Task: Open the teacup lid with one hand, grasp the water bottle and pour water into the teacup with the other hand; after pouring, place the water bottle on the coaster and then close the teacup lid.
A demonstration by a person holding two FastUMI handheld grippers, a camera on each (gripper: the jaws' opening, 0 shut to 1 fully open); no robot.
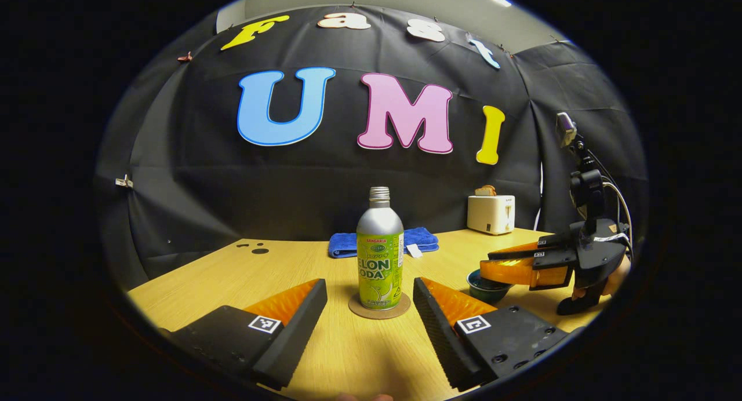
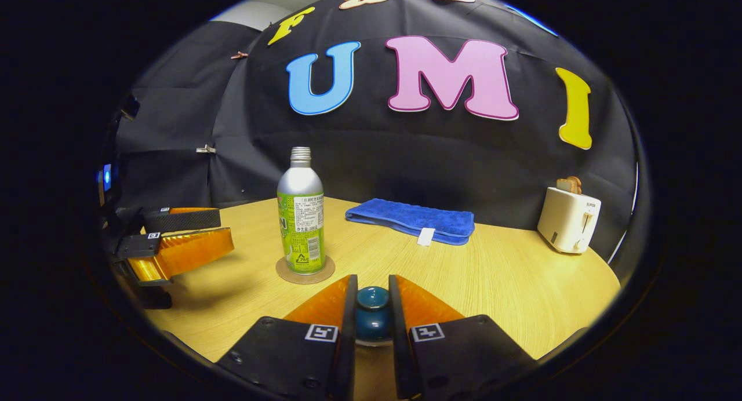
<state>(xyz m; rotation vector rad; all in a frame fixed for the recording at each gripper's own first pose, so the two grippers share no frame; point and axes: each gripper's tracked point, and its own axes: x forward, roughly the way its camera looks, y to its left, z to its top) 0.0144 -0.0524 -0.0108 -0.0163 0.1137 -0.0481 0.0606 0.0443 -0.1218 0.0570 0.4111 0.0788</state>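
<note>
While the soda bottle (image 1: 379, 256) already stands on its coaster (image 1: 379, 309), the left gripper (image 1: 369, 308) gapes empty before it — the right gripper (image 2: 372, 314) pinches the teacup lid (image 2: 372, 311), just beside the coaster; only closing remains, I judge.

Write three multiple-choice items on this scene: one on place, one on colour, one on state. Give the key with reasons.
1. Where does the soda bottle stand?
A. on the round coaster
B. on the towel
C. beside the toaster

2. What colour is the folded towel?
A. red
B. blue
C. white

3. How is the right tool?
A. wide open over bare table
B. holding the bottle
C. closed around the teacup lid's knob

Key: 1 A, the coaster rims the bottle's base; 2 B, plainly blue in the right gripper view; 3 C, both fingers flank the knob closely, while the left tool stands open before the bottle.
</note>
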